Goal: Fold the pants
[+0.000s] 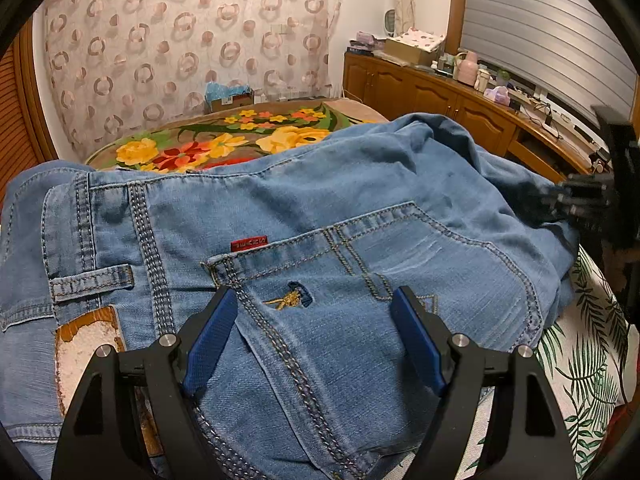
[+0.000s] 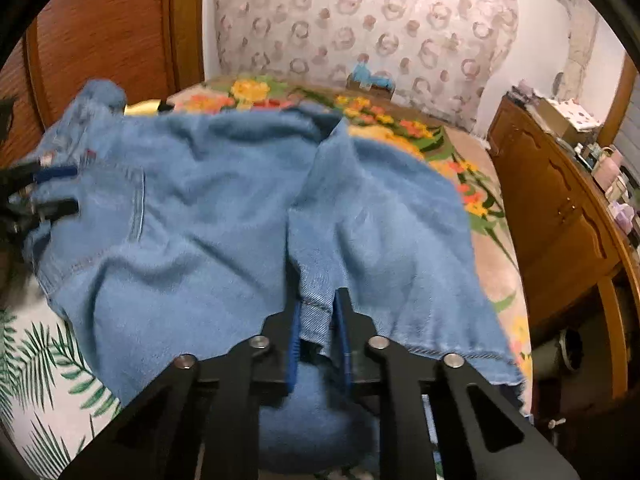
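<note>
Jeans (image 1: 320,208) lie rumpled on bed (image 1: 592,352) w/ leaf-print sheet, floral blanket (image 1: 192,148) beyond. Left gripper (image 1: 316,300) hovers wide open over back pocket (image 1: 400,280) (pads not touching denim). Right gripper (image 2: 320,312) is clamped on a fold of fabric near the hem.

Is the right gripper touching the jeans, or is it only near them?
Touching. The right wrist view shows the right gripper with a bunched fold of the jeans pinched between its two blue pads, and no gap on either side.
</note>
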Available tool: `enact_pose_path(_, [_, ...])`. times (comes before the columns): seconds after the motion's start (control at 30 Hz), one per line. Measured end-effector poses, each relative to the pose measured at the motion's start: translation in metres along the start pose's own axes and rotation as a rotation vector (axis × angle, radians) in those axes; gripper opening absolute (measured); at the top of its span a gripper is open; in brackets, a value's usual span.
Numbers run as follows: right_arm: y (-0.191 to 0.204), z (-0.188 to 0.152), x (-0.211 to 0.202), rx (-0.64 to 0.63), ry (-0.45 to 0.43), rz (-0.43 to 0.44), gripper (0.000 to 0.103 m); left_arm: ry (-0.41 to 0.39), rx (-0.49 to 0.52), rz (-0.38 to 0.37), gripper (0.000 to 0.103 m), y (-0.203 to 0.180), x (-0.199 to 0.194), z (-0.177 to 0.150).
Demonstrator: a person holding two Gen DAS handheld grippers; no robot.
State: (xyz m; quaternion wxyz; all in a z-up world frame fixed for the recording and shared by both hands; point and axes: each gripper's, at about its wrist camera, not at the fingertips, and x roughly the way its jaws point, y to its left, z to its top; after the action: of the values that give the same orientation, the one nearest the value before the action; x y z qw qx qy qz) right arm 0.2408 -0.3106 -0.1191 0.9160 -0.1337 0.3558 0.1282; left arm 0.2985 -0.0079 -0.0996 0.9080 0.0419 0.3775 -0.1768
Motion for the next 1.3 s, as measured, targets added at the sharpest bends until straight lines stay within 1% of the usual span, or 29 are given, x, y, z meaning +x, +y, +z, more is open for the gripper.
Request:
enact_pose_path(0.07, [-0.010,0.005,-0.008,0.024,-0.046,-0.045,0.009,0.000,0.000,0.000,0.080,0.000,0.000,0.000])
enact_pose_path(0.17, [-0.027,0.016,-0.014,0.037,-0.086,-0.106,0.008,0.000,0.001,0.001,0.080,0.000,0.000,0.000])
enact_pose_path(0.3, [-0.049,0.031,-0.010,0.039,-0.109,-0.183,0.007,0.001,0.001,0.001,0.080,0.000,0.000,0.000])
enact_pose_path(0.5, [-0.065,0.044,0.024,0.033,-0.064,-0.261,0.007,0.001,0.001,0.002,0.080,0.001,0.000,0.001])
enact_pose_path(0.57, [-0.061,0.052,0.033,0.029,-0.051,-0.289,0.007,0.002,0.001,0.002,0.080,0.001,0.000,0.001])
enact_pose_path(0.63, [-0.065,0.057,0.041,0.034,-0.044,-0.316,0.007,0.002,0.001,0.001,0.080,0.000,0.000,0.001])
enact_pose_path(0.7, [-0.055,0.073,0.040,0.042,-0.038,-0.338,0.006,0.003,0.001,0.002,0.080,0.001,0.000,0.000])
enact_pose_path(0.8, [-0.054,0.084,0.047,0.053,-0.025,-0.355,0.006,0.003,0.002,0.003,0.080,0.001,-0.001,-0.001])
enact_pose_path(0.83, [-0.048,0.086,0.046,0.052,-0.020,-0.355,0.006,0.003,0.002,0.003,0.080,0.002,-0.001,-0.001])
enact_pose_path(1.03, [-0.043,0.099,0.063,0.034,0.029,-0.334,0.006,0.004,0.002,0.004,0.080,0.001,-0.001,-0.001])
enact_pose_path(1.17, [-0.046,0.099,0.067,0.070,0.049,-0.311,0.007,0.004,0.003,0.004,0.080,0.001,-0.001,0.000])
enact_pose_path(1.23, [-0.052,0.098,0.067,0.080,0.067,-0.300,0.012,0.004,0.003,0.004,0.080,0.001,-0.001,0.000])
enact_pose_path(1.3, [-0.056,0.099,0.065,0.082,0.070,-0.308,0.026,0.005,0.003,0.005,0.080,0.001,-0.001,0.000])
